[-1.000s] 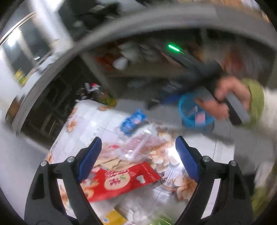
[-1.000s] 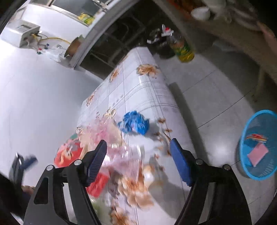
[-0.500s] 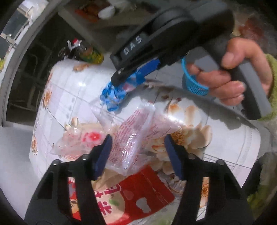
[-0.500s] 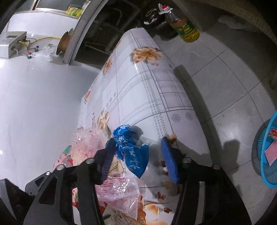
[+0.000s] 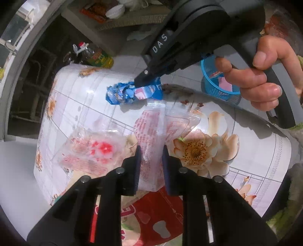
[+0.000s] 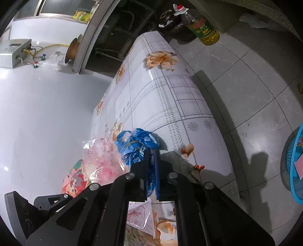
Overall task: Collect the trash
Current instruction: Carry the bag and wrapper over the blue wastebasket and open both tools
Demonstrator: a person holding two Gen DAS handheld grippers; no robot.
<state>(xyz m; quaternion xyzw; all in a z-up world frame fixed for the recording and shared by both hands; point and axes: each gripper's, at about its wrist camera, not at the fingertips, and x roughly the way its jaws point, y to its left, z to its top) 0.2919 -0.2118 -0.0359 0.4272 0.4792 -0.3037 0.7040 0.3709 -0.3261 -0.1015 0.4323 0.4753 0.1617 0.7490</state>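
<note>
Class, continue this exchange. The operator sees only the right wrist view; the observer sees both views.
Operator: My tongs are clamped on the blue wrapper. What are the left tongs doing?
Observer: The left tongs are closing on a clear bag with pink print. The bag is between the pads and touches both.
Operator: How does my grip look from outside?
Observer: The right tongs pinch one end of the blue wrapper. The rest of it appears to lie on the flowered tablecloth.
Operator: Is there anything beyond the table that I can't see?
Observer: A white bowl sits on a shelf past the oil bottle.
</note>
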